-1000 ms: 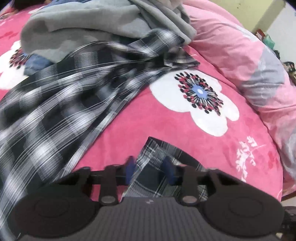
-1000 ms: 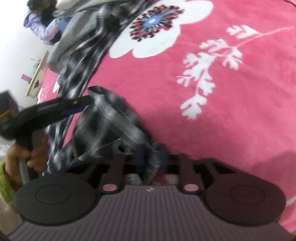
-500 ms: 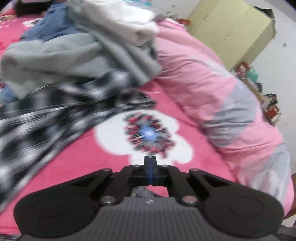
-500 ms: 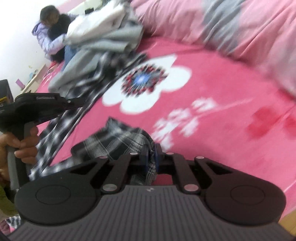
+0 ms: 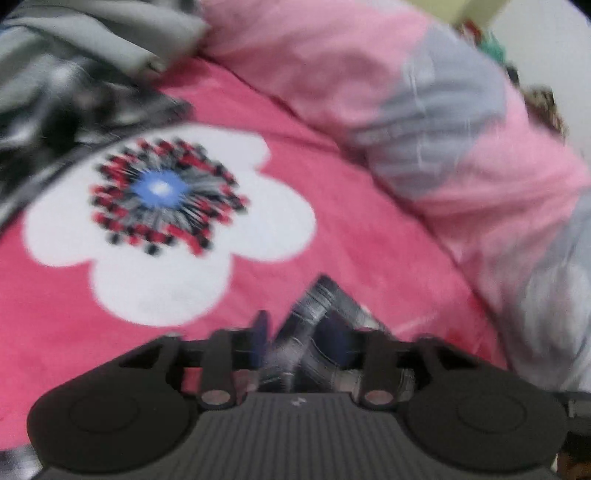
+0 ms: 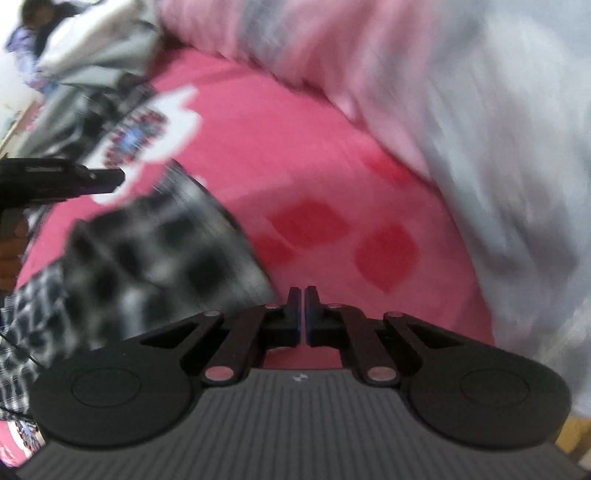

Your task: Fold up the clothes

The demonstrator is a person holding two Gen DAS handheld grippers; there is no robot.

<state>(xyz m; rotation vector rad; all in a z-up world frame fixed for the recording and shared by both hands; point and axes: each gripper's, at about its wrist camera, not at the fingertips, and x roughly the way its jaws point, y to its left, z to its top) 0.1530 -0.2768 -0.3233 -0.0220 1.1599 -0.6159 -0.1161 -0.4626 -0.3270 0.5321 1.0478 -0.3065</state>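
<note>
Left gripper point(image 5: 299, 332): jaws apart, plaid shirt point(image 5: 325, 306) corner between them. Right gripper point(image 6: 303, 314): jaws together, seemingly empty; its view alone shows the shirt spread beside it.

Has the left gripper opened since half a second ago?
Yes. The left gripper was shut in front of the white flower; now its fingers stand apart, with plaid shirt fabric between them.

A pink floral bedspread point(image 5: 332, 206) meets a pink-and-grey quilt point(image 5: 443, 122) under a pale wall point(image 5: 546, 33).
</note>
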